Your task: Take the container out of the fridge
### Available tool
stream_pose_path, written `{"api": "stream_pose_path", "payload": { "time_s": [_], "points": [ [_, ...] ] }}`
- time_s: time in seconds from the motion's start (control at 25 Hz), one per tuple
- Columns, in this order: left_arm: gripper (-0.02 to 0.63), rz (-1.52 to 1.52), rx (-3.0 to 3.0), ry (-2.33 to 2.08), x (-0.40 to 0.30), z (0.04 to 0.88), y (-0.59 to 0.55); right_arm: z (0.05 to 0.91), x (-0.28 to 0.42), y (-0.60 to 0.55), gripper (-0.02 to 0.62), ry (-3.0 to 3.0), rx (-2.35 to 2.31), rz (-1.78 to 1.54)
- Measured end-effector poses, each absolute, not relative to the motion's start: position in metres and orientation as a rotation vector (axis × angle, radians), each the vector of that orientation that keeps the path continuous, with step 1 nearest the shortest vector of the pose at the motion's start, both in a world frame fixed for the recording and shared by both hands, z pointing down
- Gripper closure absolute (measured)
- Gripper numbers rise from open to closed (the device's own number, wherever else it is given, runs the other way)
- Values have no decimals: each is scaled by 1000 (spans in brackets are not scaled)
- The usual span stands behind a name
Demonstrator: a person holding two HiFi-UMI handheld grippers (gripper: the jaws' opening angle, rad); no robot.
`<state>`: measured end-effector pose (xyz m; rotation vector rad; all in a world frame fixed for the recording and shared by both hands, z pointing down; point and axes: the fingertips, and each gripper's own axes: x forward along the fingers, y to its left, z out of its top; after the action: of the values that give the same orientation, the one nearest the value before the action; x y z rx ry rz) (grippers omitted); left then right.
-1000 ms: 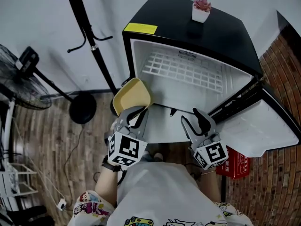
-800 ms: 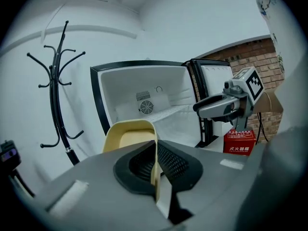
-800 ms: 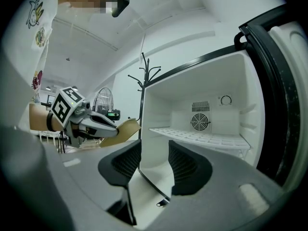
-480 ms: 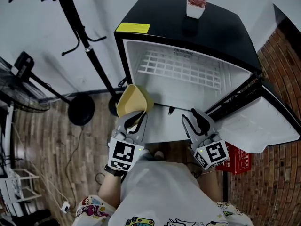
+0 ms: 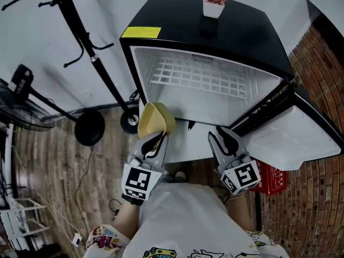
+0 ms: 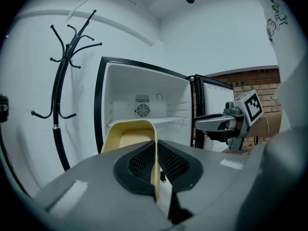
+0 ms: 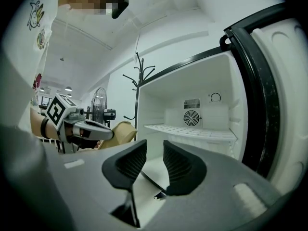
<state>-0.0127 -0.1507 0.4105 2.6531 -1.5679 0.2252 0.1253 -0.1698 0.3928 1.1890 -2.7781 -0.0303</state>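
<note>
We hold both grippers out nearly level before the open fridge (image 5: 215, 36). The left gripper (image 5: 155, 143) is clamped on the thin rim of the yellow container (image 5: 154, 120). The container hangs outside the fridge, at about 7 o'clock from its opening in the head view and clear of the wire shelf (image 5: 199, 79).

The right gripper (image 5: 224, 140) sits at 5 o'clock from the opening, beside the door (image 5: 293, 138). Its jaws have just been closing, but a gap remains and nothing stands between them.

A yellow label (image 5: 141, 33) lies on the fridge top at 9 o'clock from the plant pot (image 5: 213, 4); we cannot read its print. The same goes for the red box (image 5: 271, 179) on the floor.

Since a second ago the left gripper has rolled, and the container now shows narrower, more edge-on.
</note>
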Motion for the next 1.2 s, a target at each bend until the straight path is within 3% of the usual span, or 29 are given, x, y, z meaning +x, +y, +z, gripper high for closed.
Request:
{"api": "stream_pose_path", "payload": {
  "time_s": [0.6,0.72,1.2],
  "points": [
    [575,99,2637,-1405,14,425,-144,402,154,-162,557,-2735,1282,24],
    [575,72,2631,-1394,15,428,-145,405,159,-162,593,-2735,1304,46],
    [575,4,2604,-1364,14,433,-150,412,161,-168,595,-2767,1325,116]
  ]
}}
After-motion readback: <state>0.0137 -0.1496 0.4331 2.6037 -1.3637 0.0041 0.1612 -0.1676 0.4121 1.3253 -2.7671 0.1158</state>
